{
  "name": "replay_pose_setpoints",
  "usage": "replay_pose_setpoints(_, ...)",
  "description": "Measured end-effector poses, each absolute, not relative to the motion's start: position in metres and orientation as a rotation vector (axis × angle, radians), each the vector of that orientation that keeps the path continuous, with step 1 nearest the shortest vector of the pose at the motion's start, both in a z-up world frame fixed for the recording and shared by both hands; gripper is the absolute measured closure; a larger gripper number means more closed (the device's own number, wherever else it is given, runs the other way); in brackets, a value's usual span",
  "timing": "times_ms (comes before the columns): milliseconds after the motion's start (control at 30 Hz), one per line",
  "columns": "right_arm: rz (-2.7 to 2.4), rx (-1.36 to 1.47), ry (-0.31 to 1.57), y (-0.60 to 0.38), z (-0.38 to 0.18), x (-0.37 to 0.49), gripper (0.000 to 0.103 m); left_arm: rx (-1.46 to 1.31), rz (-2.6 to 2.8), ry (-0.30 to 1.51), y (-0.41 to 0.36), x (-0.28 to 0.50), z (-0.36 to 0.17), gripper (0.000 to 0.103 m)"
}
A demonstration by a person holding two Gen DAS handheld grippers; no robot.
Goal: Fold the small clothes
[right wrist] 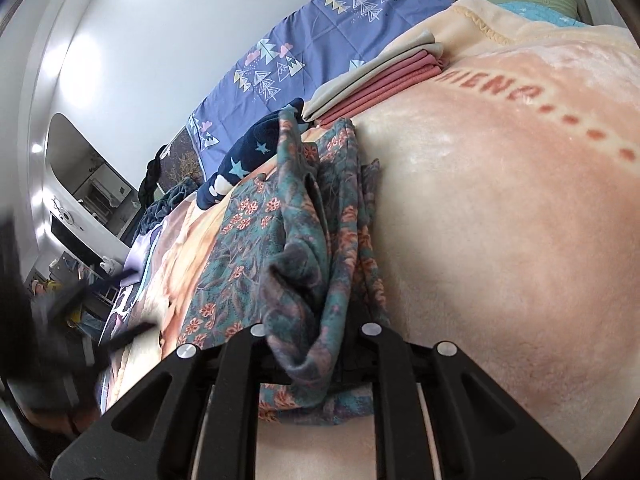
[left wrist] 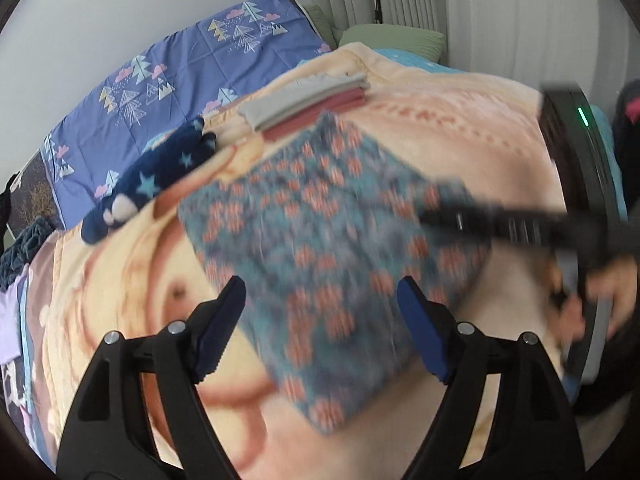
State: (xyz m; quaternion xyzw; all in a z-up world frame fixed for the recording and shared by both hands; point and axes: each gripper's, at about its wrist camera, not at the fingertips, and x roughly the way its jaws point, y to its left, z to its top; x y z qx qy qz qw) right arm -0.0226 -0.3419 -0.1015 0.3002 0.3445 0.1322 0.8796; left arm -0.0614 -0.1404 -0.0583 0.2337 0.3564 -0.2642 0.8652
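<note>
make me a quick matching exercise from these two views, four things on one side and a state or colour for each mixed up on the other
Things:
1. floral garment
2. left gripper
3. folded stack
4. dark blue item

States or colours:
A. open, holding nothing
B. cream on top, pink below
C. pinched in the right gripper
D. printed with light stars

Pairs: 1-C, 2-A, 3-B, 4-D

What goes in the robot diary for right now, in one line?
right gripper: shut on floral cloth | left gripper: open, above cloth | folded stack: behind | surface: blanket
</note>
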Motion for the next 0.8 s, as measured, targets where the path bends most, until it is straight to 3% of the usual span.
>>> replay_pose_setpoints(267,0.345,0.74,0.738,-0.353,-0.092,-0.014,0.09,0.539,-0.469,0.766,-0.108,-0.099,-0.109,0.023)
replay_pose_setpoints(600,0.372,0.834,0.782,-0.361,-0.1,-0.02,0.091,0.375,-0.317,0.807,-0.062,-0.081,-0.114,0.023)
replay_pose_setpoints(700,0.348,0.83,0.854,-0.363,-0.12,-0.024,0.091,0.347,-0.322,0.829,-0.052,-0.083,-0.121,0.026)
replay_pose_setpoints(800,0.346,0.845,0.864,-0.369,-0.124,-0.031,0.091,0.316,-0.347,0.838,-0.052,-0.086,-0.124,0.037)
